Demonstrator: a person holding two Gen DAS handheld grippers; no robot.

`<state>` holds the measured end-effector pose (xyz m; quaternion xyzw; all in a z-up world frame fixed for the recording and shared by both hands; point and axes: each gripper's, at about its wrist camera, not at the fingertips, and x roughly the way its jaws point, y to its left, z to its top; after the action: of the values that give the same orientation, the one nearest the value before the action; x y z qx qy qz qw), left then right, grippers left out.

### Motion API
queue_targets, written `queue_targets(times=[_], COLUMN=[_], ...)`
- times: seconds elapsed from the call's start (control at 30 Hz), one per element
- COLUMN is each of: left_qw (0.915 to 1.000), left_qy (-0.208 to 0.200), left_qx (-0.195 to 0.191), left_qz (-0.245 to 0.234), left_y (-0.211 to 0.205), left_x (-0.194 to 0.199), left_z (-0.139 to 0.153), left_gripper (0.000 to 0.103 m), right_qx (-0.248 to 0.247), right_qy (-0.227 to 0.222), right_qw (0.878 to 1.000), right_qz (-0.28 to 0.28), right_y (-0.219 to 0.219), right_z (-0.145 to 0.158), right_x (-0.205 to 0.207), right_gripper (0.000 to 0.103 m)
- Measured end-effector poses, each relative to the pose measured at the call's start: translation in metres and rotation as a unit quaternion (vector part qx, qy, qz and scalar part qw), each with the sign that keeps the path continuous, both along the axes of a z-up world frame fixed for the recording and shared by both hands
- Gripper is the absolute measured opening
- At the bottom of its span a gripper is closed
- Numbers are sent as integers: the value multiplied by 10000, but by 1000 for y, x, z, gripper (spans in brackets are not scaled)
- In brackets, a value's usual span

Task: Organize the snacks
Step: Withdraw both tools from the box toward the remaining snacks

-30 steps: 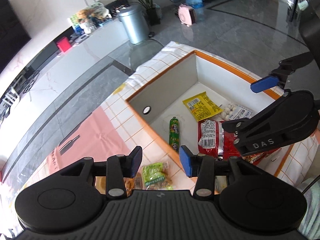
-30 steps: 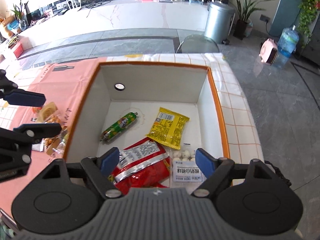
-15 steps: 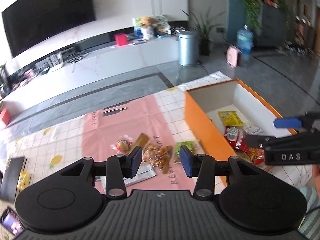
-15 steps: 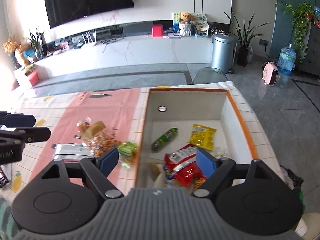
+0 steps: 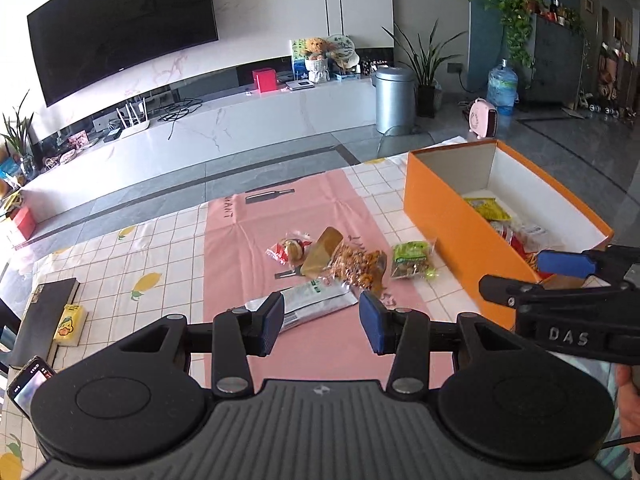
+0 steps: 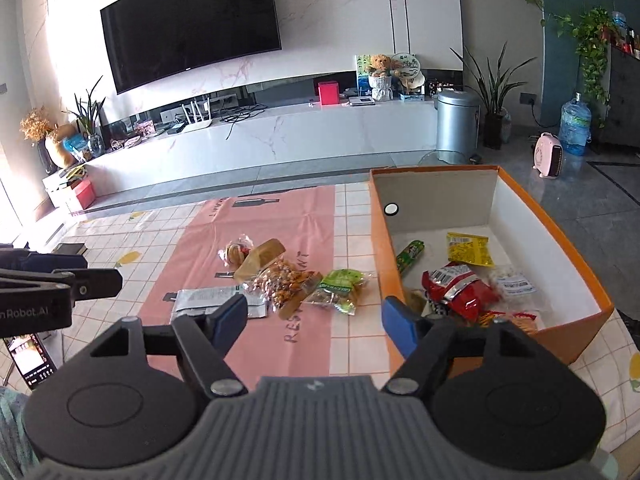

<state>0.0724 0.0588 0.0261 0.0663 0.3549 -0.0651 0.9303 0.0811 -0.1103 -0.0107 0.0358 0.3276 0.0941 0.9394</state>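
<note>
blue-padded left gripper (image 5: pixel 322 322) hovers spread and empty, its body hiding the counter's (image 5: pixel 160 248) near edge. right gripper (image 6: pixel 314 320), jaws just closing, holds nothing. beyond, crinkly snack packets (image 6: pixel 280 280) lie beside the half-filled orange box (image 6: pixel 576 240).

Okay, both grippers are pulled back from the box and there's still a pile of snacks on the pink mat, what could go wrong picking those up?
1. The nut bag, brown packet and silver pouch overlap, so a grab may drag a neighbour along.
2. The green packet lies close to the orange box wall; the right gripper, empty, jaws just narrowed, might bump the box.
3. The flat pouch may slip from the left gripper.
</note>
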Motion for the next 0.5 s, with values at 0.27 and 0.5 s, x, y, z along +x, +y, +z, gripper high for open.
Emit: queue_targets(times=[0.27, 0.5], left_qw=[9997, 9988], left_qy=[211, 384], left_qx=[-57, 45], left_qz=[-110, -293], left_y=[12, 19], left_x=[20, 49], left_z=[-16, -39], left_gripper=[59, 68], right_qx=[-217, -379], right_qy=[181, 286], right_qw=[9995, 9988], right_qz=[133, 73], right_y=[28, 43], right_z=[-19, -38], right_x=[14, 44], right_gripper=[68, 68])
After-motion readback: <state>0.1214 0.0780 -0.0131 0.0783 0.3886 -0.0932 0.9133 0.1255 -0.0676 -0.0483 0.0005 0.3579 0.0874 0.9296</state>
